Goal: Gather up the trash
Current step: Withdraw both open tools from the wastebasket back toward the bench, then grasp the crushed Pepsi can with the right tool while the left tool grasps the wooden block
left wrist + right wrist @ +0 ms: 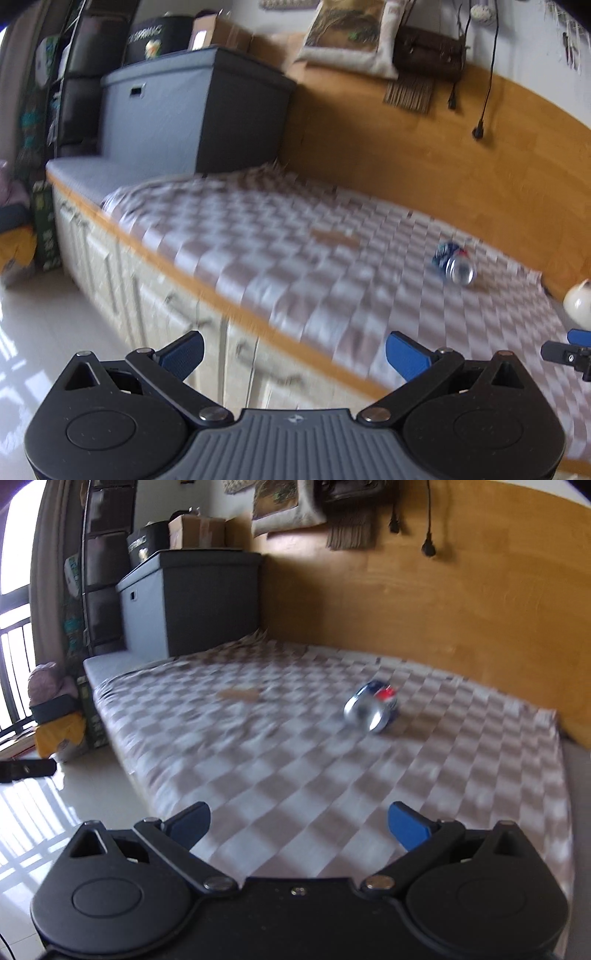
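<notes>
Left wrist view looks along the left tool (pixel 295 356), whose two blue-padded fingers (pixel 406 354) stand wide apart with nothing between them, above the front edge of a bed (pixel 236 306) covered by a brown-and-white checked blanket (pixel 258 243). A crushed blue, red and silver can (pixel 455 263) lies on its side on the blanket toward the far right, near the wooden wall panel (pixel 424 155) behind the bed and well apart from both tools. A flat brown scrap (pixel 334 237), too blurred to identify, lies on the blanket left of the can. At the far end of the bed a grey storage box (pixel 177 118) stands on a grey cushion, with a cardboard box (pixel 218 35) and a black box on top. A tip of the right tool shows at the right edge of this view. Right wrist view shows the right tool (pixel 299 825) likewise spread open and empty, hovering over the near part of the blanket (pixel 332 775). From here the can (pixel 371 706) rests ahead and slightly right of centre, its silver end turned toward the camera, with the brown scrap (pixel 238 694) lying to its left. The grey storage box (pixel 184 598) stands at the far end, and the pale floor (pixel 55 805) shows beyond the bed's left edge. Both views are smeared by motion blur.
</notes>
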The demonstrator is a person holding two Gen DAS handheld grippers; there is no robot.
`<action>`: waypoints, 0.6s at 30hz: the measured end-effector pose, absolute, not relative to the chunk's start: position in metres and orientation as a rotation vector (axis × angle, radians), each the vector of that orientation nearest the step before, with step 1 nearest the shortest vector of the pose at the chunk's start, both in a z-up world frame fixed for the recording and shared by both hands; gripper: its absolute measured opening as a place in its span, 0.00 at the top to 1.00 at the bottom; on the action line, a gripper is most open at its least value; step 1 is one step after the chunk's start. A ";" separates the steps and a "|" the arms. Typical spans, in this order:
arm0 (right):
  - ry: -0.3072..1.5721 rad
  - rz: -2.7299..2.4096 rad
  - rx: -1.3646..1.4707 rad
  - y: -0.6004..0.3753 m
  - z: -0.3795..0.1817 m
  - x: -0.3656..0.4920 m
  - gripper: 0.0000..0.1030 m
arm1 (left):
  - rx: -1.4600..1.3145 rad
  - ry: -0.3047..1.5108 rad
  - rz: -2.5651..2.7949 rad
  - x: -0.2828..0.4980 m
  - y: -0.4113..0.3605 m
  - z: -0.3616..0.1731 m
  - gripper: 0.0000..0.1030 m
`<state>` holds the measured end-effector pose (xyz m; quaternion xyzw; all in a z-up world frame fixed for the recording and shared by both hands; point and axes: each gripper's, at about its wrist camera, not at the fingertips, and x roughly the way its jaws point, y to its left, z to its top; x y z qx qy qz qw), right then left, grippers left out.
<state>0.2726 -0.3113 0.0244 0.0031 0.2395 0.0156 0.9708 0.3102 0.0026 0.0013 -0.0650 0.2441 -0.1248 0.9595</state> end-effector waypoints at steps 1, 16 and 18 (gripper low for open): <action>0.477 0.023 0.005 -0.317 0.025 0.280 0.00 | -0.124 0.481 -0.258 0.319 -0.001 0.004 0.00; 0.417 -0.146 0.139 -0.410 0.023 0.406 0.00 | 0.002 0.408 -0.374 0.476 -0.049 0.001 0.00; 0.425 -0.168 0.203 -0.426 0.018 0.422 0.00 | 0.023 0.406 -0.375 0.496 -0.055 -0.001 0.00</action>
